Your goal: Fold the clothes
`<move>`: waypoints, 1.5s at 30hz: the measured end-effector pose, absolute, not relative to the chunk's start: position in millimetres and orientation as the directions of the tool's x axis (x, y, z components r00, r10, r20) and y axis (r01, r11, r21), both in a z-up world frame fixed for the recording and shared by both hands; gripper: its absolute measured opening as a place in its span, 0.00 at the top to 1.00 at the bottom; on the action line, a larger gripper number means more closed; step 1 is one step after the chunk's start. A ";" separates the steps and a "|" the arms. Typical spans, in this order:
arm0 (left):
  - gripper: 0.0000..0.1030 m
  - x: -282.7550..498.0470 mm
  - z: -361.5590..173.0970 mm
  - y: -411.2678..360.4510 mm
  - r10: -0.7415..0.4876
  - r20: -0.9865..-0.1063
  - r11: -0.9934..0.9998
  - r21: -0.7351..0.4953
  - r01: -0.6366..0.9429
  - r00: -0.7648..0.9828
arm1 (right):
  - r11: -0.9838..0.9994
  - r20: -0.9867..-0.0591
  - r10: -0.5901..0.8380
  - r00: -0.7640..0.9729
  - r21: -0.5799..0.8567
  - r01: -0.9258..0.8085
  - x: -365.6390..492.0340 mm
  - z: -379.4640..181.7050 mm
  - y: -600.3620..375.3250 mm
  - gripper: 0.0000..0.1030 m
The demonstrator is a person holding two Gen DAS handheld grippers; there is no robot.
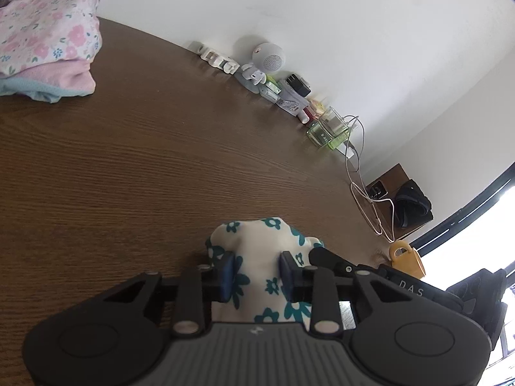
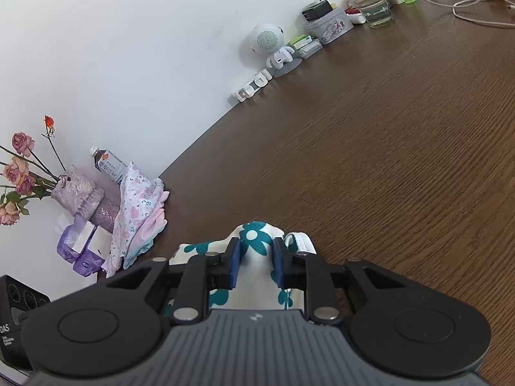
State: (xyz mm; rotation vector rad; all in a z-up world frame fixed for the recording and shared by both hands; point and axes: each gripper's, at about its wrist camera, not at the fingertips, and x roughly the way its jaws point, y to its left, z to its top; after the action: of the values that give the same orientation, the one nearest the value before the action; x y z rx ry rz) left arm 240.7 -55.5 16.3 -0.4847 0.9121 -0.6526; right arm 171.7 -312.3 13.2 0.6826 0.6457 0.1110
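Both the left gripper (image 1: 257, 271) and right gripper (image 2: 256, 262) pinch bunched edges of the cloth (image 1: 257, 241), held above the table (image 1: 161, 160); light and limp, it probably handles best by corners.

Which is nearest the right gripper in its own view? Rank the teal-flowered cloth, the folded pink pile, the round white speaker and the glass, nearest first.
1. Teal-flowered cloth: between the right gripper's fingers.
2. Folded pink pile: left, by the wall.
3. Round white speaker: far edge, at the wall.
4. Glass: farthest, upper right.
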 end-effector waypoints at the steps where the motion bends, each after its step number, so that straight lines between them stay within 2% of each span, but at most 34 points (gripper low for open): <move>1: 0.61 242.5 16.2 -55.1 -0.694 -0.563 0.710 -0.638 0.298 0.448 | 0.775 -0.518 0.300 0.801 0.622 0.112 172.6 12.5 -312.7 0.78; 2: 0.54 244.5 15.9 -54.4 -0.693 -0.562 0.710 -0.643 0.289 0.451 | 0.771 -0.517 0.300 0.802 0.626 0.116 173.4 11.9 -313.1 0.74; 4: 0.52 248.4 15.3 -53.0 -0.690 -0.560 0.708 -0.653 0.269 0.458 | 0.764 -0.516 0.300 0.803 0.634 0.122 175.1 10.6 -313.9 0.61; 6: 0.54 252.6 14.9 -52.7 -0.691 -0.556 0.704 -0.662 0.256 0.463 | 0.757 -0.515 0.300 0.803 0.641 0.128 176.8 9.2 -314.6 0.61; 9: 0.64 260.0 13.0 -57.2 -0.702 -0.546 0.693 -0.672 0.261 0.456 | 0.747 -0.519 0.292 0.803 0.648 0.147 181.0 7.3 -315.6 0.61; 10: 0.70 262.4 12.1 -58.9 -0.707 -0.544 0.689 -0.675 0.264 0.452 | 0.745 -0.522 0.288 0.803 0.649 0.154 182.2 6.5 -315.6 0.62; 11: 0.71 263.2 11.5 -60.6 -0.705 -0.545 0.691 -0.671 0.268 0.453 | 0.743 -0.524 0.284 0.803 0.649 0.160 183.5 5.6 -315.6 0.63; 13: 0.76 262.7 10.9 -63.0 -0.704 -0.543 0.695 -0.662 0.283 0.459 | 0.740 -0.526 0.280 0.803 0.651 0.168 185.0 4.0 -315.2 0.76; 17: 0.77 262.0 11.1 -64.1 -0.707 -0.537 0.691 -0.661 0.291 0.460 | 0.755 -0.528 0.267 0.806 0.634 0.165 184.0 2.1 -311.1 0.84; 18: 0.75 261.9 11.8 -64.4 -0.706 -0.539 0.693 -0.660 0.291 0.460 | 0.759 -0.528 0.262 0.807 0.629 0.165 183.4 1.6 -310.1 0.85; 20: 0.63 261.2 15.7 -64.0 -0.692 -0.553 0.707 -0.649 0.281 0.464 | 0.755 -0.524 0.258 0.812 0.633 0.170 181.2 0.8 -310.3 0.85; 21: 0.53 261.0 17.0 -62.5 -0.688 -0.552 0.710 -0.647 0.278 0.471 | 0.749 -0.521 0.257 0.814 0.639 0.173 179.9 0.6 -311.0 0.82; 22: 0.49 260.9 18.0 -60.7 -0.684 -0.550 0.712 -0.647 0.274 0.480 | 0.746 -0.517 0.255 0.817 0.643 0.174 178.0 1.0 -311.6 0.75; 23: 0.49 260.7 19.0 -58.9 -0.680 -0.547 0.714 -0.646 0.270 0.489 | 0.751 -0.512 0.250 0.822 0.639 0.170 174.4 3.4 -312.0 0.71; 24: 0.49 260.9 19.3 -58.3 -0.676 -0.545 0.717 -0.642 0.272 0.496 | 0.755 -0.507 0.245 0.826 0.634 0.166 170.8 5.8 -312.4 0.61; 28: 0.54 263.8 12.6 -59.9 -0.690 -0.541 0.705 -0.653 0.276 0.481 | 0.768 -0.500 0.216 0.838 0.617 0.171 164.0 12.4 -315.0 0.60; 29: 0.62 264.6 10.4 -60.2 -0.697 -0.537 0.698 -0.660 0.278 0.475 | 0.763 -0.501 0.214 0.839 0.622 0.177 164.8 12.3 -316.4 0.60; 30: 0.71 264.6 9.8 -61.3 -0.699 -0.537 0.698 -0.655 0.288 0.473 | 0.752 -0.501 0.221 0.837 0.634 0.181 166.2 11.4 -317.9 0.60; 32: 0.77 263.8 9.6 -63.9 -0.697 -0.538 0.704 -0.638 0.312 0.474 | 0.746 -0.504 0.233 0.832 0.642 0.180 169.7 9.2 -316.4 0.62; 33: 0.78 263.0 10.0 -64.5 -0.696 -0.538 0.706 -0.632 0.318 0.476 | 0.748 -0.508 0.237 0.828 0.640 0.178 171.6 8.1 -314.7 0.74; 34: 0.78 262.0 10.6 -65.0 -0.695 -0.537 0.708 -0.628 0.323 0.479 | 0.752 -0.512 0.239 0.825 0.635 0.176 173.2 7.2 -312.6 0.82; 35: 0.77 261.4 11.2 -63.7 -0.695 -0.539 0.707 -0.634 0.314 0.476 | 0.755 -0.513 0.240 0.825 0.632 0.173 173.3 6.7 -310.8 0.85; 36: 0.73 260.9 11.9 -61.8 -0.695 -0.544 0.705 -0.642 0.300 0.471 | 0.761 -0.512 0.233 0.827 0.625 0.173 172.3 7.1 -309.4 0.87; 37: 0.65 260.4 12.5 -59.8 -0.695 -0.548 0.704 -0.651 0.285 0.466 | 0.767 -0.512 0.226 0.829 0.618 0.173 171.3 7.5 -308.1 0.87; 38: 0.63 258.5 15.5 -57.2 -0.693 -0.556 0.707 -0.650 0.280 0.459 | 0.769 -0.510 0.222 0.831 0.616 0.172 170.0 8.0 -307.2 0.87; 39: 0.58 254.1 19.5 -53.4 -0.694 -0.556 0.708 -0.643 0.292 0.458 | 0.765 -0.506 0.224 0.833 0.620 0.171 167.4 9.4 -308.0 0.84; 41: 0.50 244.4 26.0 -46.0 -0.694 -0.554 0.711 -0.628 0.317 0.460 | 0.773 -0.509 0.230 0.830 0.614 0.162 158.2 15.2 -308.8 0.73; 42: 0.49 240.1 28.0 -43.1 -0.690 -0.559 0.716 -0.620 0.321 0.461 | 0.780 -0.508 0.233 0.829 0.607 0.152 152.7 18.4 -308.7 0.59; 43: 0.50 236.7 28.3 -41.4 -0.692 -0.563 0.715 -0.621 0.321 0.453 | 0.797 -0.502 0.234 0.833 0.589 0.131 144.8 22.3 -306.8 0.53; 45: 0.53 234.3 25.0 -42.2 -0.705 -0.568 0.704 -0.635 0.319 0.425 | 0.827 -0.512 0.226 0.829 0.550 0.114 133.1 26.0 -300.8 0.53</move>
State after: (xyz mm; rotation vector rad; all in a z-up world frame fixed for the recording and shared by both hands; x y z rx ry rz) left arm 234.3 -42.2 25.0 -0.4743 0.9266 -0.6704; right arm 133.1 -300.8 26.0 0.6028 0.5998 0.0637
